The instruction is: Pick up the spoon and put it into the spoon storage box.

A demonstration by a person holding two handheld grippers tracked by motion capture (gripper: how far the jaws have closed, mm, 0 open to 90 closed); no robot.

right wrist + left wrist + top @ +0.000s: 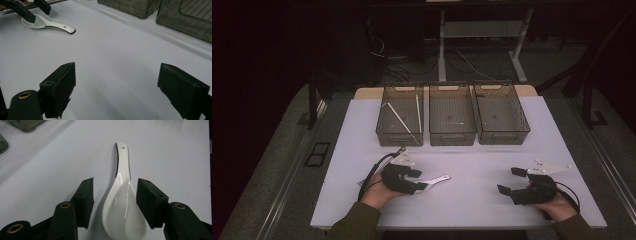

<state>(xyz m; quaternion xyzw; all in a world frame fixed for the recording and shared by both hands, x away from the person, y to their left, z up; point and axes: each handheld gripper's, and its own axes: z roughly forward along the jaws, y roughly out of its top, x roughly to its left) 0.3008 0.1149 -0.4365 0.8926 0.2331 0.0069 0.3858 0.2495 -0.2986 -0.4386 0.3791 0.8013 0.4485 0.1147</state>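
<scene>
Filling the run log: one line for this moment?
left gripper: open, straddling spoon bowl | right gripper: open, empty | spoon: on table

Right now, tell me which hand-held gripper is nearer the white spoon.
Left. The left hand-held gripper straddles the white spoon, its open jaws on either side of the bowl. The right hand-held gripper sits open, well off past the spoon's handle end, across bare table.

A lab: white tabletop [492,165], cables [462,60] and desk legs [442,45] on the floor at 12 o'clock.
</scene>
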